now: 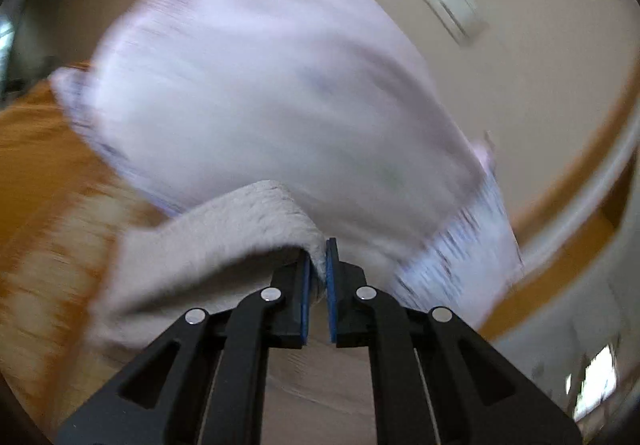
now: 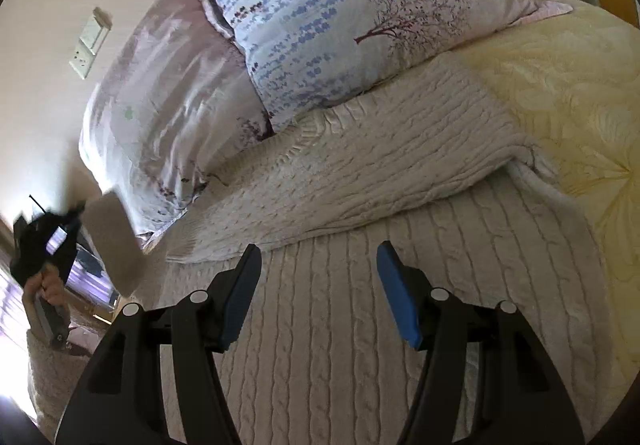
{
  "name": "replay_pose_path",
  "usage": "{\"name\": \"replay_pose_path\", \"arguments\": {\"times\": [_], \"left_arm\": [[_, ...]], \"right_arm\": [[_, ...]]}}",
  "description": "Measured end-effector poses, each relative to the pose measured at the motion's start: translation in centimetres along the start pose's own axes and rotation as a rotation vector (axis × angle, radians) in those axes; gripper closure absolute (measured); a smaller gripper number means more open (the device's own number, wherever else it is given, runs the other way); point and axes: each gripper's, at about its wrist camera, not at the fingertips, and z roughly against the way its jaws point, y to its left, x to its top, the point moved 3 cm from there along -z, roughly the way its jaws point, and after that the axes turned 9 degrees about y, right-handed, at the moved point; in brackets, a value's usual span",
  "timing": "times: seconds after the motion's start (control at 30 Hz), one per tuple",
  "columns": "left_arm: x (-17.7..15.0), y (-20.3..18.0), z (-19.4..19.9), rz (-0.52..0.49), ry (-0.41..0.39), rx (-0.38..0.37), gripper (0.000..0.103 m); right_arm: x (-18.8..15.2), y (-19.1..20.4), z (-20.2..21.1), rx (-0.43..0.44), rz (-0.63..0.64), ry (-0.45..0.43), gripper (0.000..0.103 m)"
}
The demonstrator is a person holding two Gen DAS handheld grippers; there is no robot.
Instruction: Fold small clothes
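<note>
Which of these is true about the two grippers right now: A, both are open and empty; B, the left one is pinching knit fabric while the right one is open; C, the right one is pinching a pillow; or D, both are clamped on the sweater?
B: the left gripper is shut on a fold of the cream knit sweater, while the right gripper hangs open above it, holding nothing.

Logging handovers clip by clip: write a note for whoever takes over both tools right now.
Left tool: shut on a fold of the cream knit sweater, lifted off the bed; that view is blurred by motion.
Right tool: open, empty, over the sweater's body.
Sweater lies on the yellow bedspread, one part folded across below the pillows.
Done: likely one fold.
Left: probably lay down the lifted part, then finish folding.
</note>
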Motion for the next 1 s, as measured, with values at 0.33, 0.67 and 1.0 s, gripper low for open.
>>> {"name": "replay_pose_path", "arguments": {"times": [0.33, 0.67, 1.0], "left_arm": [[-14.8, -8.2, -14.7, -0.303, 0.447, 0.003, 0.068], [-10.4, 0.7, -6.3, -0.199, 0.319, 0.124, 0.051], [-9.2, 8.4, -4.2, -0.037, 0.343, 0.167, 0.06]], "right_arm": [[0.8, -0.7, 2.7, -0.066, 0.037, -0.011, 0.041], [2.4, 11.8, -1.5, -0.041, 0.557, 0.055, 0.042], [-2.5, 22.7, -13.3, -0.021, 0.983, 0.235, 0.057]]}}
